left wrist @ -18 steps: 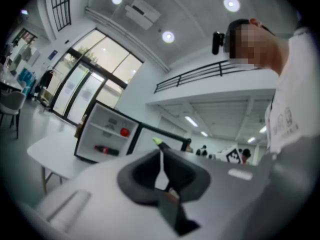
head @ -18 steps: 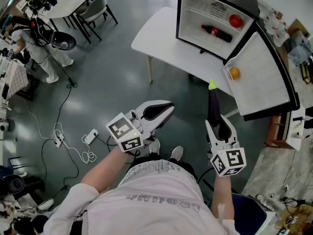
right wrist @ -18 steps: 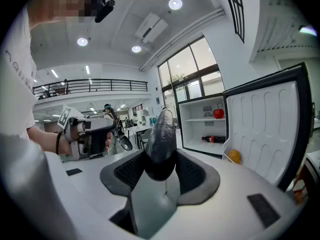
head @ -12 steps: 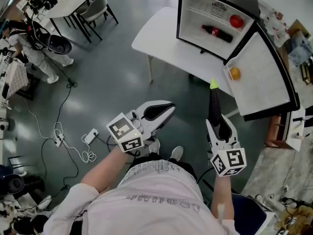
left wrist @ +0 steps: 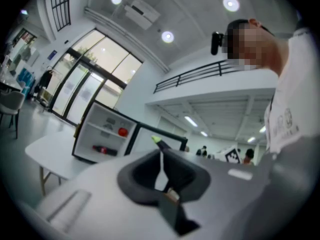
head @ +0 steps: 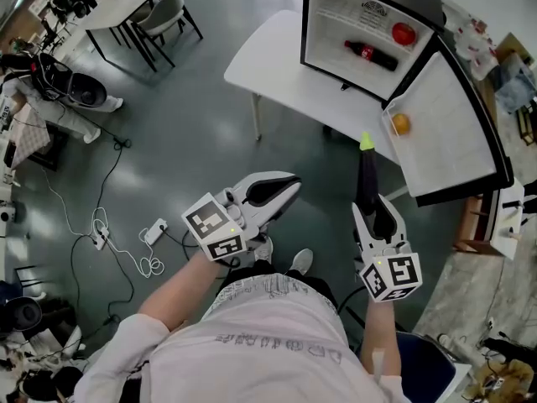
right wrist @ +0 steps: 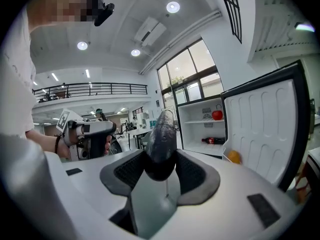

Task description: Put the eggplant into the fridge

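Fingers [right wrist: 192,173] of the right gripper [head: 369,215] clamp the glossy dark-purple eggplant [right wrist: 161,144] by its blunt end, green stem aimed at the open black, white-lined fridge [head: 336,32], well ahead on the white table [head: 268,57]; the left gripper [head: 284,187] has its jaws closed on nothing. Carry it in level, stem first, clear of the door [head: 453,124]

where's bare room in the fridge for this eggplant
In the fridge, the upper shelf is bare left of the red fruit. The bottom floor is free in front of the cola bottle. The door rack looks bare beside the orange. Crowded only right around fruit and bottle.
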A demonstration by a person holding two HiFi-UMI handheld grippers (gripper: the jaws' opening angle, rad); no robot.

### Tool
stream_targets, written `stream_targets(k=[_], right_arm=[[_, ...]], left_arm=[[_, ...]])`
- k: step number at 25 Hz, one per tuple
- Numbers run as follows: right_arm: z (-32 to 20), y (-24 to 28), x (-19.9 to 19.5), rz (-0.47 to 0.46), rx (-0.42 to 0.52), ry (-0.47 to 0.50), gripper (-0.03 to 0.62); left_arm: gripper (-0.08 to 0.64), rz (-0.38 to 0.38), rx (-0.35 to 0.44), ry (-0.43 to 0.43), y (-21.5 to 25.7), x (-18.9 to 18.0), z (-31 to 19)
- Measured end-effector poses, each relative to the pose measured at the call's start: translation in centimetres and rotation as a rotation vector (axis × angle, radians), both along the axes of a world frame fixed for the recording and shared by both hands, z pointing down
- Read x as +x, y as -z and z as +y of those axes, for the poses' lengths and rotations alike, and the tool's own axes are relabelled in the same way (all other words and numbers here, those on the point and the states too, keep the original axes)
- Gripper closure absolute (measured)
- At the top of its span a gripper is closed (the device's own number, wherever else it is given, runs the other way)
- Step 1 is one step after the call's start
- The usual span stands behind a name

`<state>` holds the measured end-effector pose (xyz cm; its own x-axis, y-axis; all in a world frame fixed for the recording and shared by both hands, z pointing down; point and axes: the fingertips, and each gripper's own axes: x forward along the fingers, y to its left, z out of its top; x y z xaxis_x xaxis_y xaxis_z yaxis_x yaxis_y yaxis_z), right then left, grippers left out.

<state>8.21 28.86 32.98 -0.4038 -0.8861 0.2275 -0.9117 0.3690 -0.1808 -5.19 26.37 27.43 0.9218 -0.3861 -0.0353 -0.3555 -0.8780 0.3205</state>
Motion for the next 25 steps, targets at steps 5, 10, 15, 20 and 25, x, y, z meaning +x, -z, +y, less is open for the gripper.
stream_targets(k=[5,10,15,20,25], right_arm=[[0.3,-0.2,1.2,-0.007,0.001,0.016,0.396],[0.7,-0.5,2.7,-0.012,0.002,0.041,0.396],[0.9,-1.2,4.4,-0.016,0.003,0.058,0.396],[0.9,-1.4,5.3,-0.012,0.003,0.071,0.396],[0.6,-1.5,6.1,-0.015,0.008,0.077,0.396]], left_arm=[[0.537,-0.002,0.006,0.006,-0.1,1.7,0.3],[0.537,-0.009,0.007,0.021,-0.5,3.6,1.0],[0.537,-0.015,0.008,0.032,-1.0,5.3,1.5],[0.537,-0.022,0.012,0.038,-1.0,6.4,1.7],[0.538,-0.024,0.023,0.043,-0.8,7.3,1.7]])
